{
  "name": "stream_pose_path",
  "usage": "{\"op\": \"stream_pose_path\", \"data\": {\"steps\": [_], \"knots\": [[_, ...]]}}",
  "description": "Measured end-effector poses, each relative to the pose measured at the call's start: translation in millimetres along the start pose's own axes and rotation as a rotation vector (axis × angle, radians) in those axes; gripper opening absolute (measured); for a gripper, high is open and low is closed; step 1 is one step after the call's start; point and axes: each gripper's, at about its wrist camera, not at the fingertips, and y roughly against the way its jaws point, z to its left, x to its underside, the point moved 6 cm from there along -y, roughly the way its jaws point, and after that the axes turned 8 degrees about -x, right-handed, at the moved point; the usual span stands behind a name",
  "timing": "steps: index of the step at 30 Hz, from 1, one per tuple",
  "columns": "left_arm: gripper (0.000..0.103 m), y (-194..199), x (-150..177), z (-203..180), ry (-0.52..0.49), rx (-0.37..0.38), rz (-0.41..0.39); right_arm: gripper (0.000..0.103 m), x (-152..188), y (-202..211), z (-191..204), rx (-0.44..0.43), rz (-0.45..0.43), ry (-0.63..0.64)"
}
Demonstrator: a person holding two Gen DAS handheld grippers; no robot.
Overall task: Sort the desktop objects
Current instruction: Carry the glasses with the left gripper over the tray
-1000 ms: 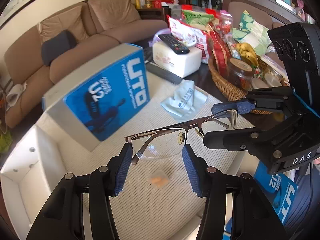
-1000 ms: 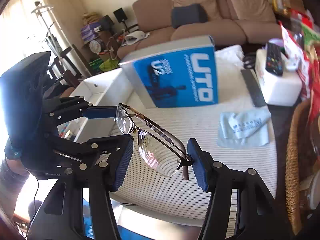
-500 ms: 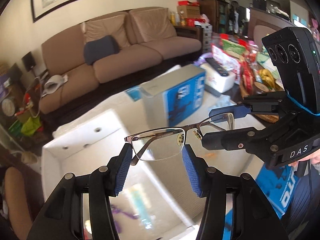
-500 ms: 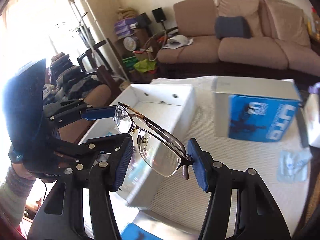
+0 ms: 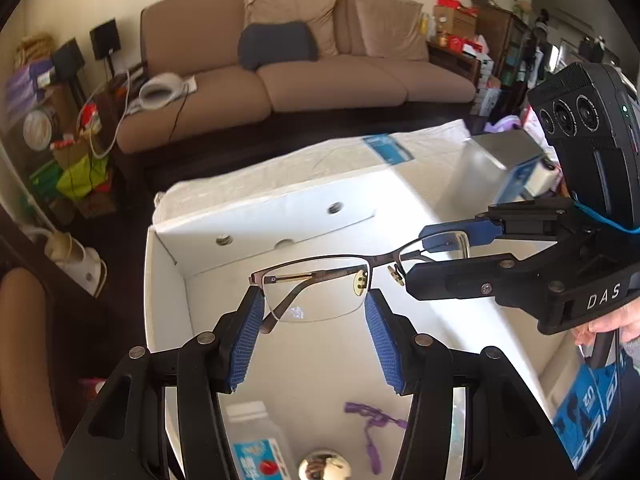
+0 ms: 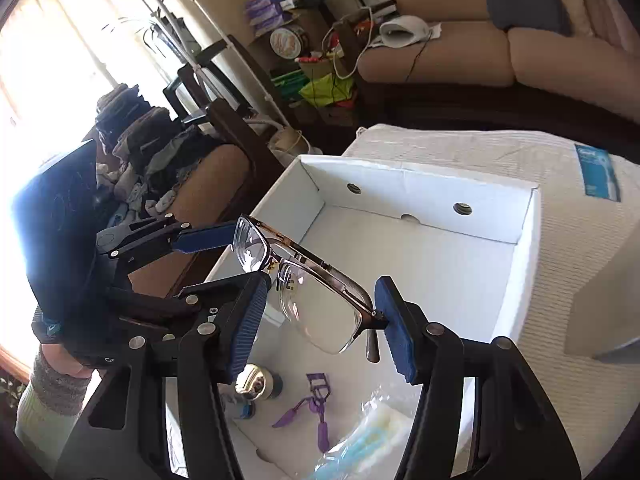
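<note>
2 grippers are sharing 1 pair of glasses [image 5: 316, 280] above the open white box [image 5: 168, 280]. Left gripper [image 5: 314, 332] is clamping the lens at its own end, blue pads sitting at roughly half spread against the lens edges; right gripper [image 6: 322, 320] is doing the same on the other lens, half spread, hinge corner touching its right pad. In the left wrist view the right gripper [image 5: 448, 256] is coming in from the right side, gripping the far lens.

Step in hand, as a judgement: carrying the glasses over the box for drop-off. Next move is probably calling for lowering both ends together into a bare patch of the box floor, then letting both sets of pads spread evenly so the frame is not twisting.

Glasses: thin brown metal half-rim frame, clear lenses, temples folded behind, hanging level between the 2 grippers, touching nothing below.

Just below the grippers, inside the box: purple eyelash curler [image 6: 316, 408], shiny round metal piece [image 6: 252, 384], small bottle with blue label [image 5: 256, 444], clear plastic packet [image 6: 360, 440]. Farther out, beyond the box's back wall, the light striped table cover [image 6: 460, 148] is lying with a blue packet [image 6: 598, 176] on it. Farthest, the brown sofa [image 5: 320, 76] is sitting behind.
</note>
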Motion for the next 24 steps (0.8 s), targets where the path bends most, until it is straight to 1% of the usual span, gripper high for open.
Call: {"op": "stream_pose_path", "data": {"steps": [1, 4, 8, 12, 13, 16, 19, 24], "knots": [[0.054, -12, 0, 7, 0.01, 0.001, 0.021, 0.055, -3, -10, -7, -0.001, 0.01, -0.014], [0.054, -48, 2, 17, 0.004, -0.03, 0.077, 0.055, -10, -39, -33, -0.015, 0.039, -0.069], [0.053, -81, 9, 18, -0.012, -0.044, 0.158, 0.055, -17, -69, -53, 0.051, 0.101, -0.075], [0.053, -110, 23, 15, -0.036, -0.069, 0.233, 0.055, -13, -96, -68, 0.092, 0.164, -0.063], [0.053, -116, 26, 13, -0.055, -0.065, 0.24, 0.055, -10, -100, -71, 0.103, 0.178, -0.065], [0.053, -131, 34, 11, -0.062, -0.075, 0.277, 0.055, -1, -111, -81, 0.122, 0.206, -0.095], [0.053, -137, 38, 8, -0.064, -0.081, 0.293, 0.055, 6, -120, -92, 0.134, 0.221, -0.129], [0.053, -141, 38, -1, -0.08, -0.082, 0.307, 0.055, 13, -129, -101, 0.171, 0.255, -0.145]]}}
